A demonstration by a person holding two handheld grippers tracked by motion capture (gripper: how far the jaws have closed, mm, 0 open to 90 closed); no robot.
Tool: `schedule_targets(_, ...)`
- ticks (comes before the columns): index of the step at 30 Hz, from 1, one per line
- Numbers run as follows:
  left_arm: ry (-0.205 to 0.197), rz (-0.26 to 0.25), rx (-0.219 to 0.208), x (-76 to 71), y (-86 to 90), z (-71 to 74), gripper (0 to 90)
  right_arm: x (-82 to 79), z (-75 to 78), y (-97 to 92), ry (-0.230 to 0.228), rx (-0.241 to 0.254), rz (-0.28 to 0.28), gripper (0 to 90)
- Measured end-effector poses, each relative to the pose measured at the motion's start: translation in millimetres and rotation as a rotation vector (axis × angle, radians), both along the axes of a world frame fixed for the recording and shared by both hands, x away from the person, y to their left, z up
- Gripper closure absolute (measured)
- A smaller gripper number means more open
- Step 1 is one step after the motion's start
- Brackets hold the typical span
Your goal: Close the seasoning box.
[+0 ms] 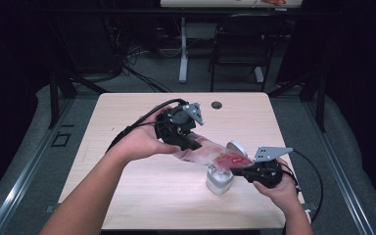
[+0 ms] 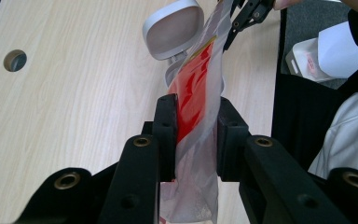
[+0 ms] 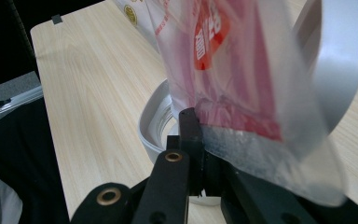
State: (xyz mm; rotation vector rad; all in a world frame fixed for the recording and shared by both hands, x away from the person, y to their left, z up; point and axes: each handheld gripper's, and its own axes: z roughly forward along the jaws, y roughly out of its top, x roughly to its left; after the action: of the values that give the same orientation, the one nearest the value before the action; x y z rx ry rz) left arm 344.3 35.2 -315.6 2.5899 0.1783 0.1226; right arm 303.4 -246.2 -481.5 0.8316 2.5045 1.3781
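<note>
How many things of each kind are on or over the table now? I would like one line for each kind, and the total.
Grippers: 2, the left gripper and the right gripper
Red and clear plastic bag: 1, stretched between both grippers
White container with open hinged lid: 1, standing on the table
Total: 4

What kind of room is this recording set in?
Probably a lab or recording studio, not a home: a bare wooden table stands between dark curtains, with cables trailing over the carpet and a second desk's leg behind.
</note>
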Motion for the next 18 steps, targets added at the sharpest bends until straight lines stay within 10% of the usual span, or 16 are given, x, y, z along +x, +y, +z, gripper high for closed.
schedule_targets(18,0.000,0.012,-0.006,-0.7,5.8,-0.3,73.9,1.0,0.1,5.3,0.002,-0.003,0.020,90.0)
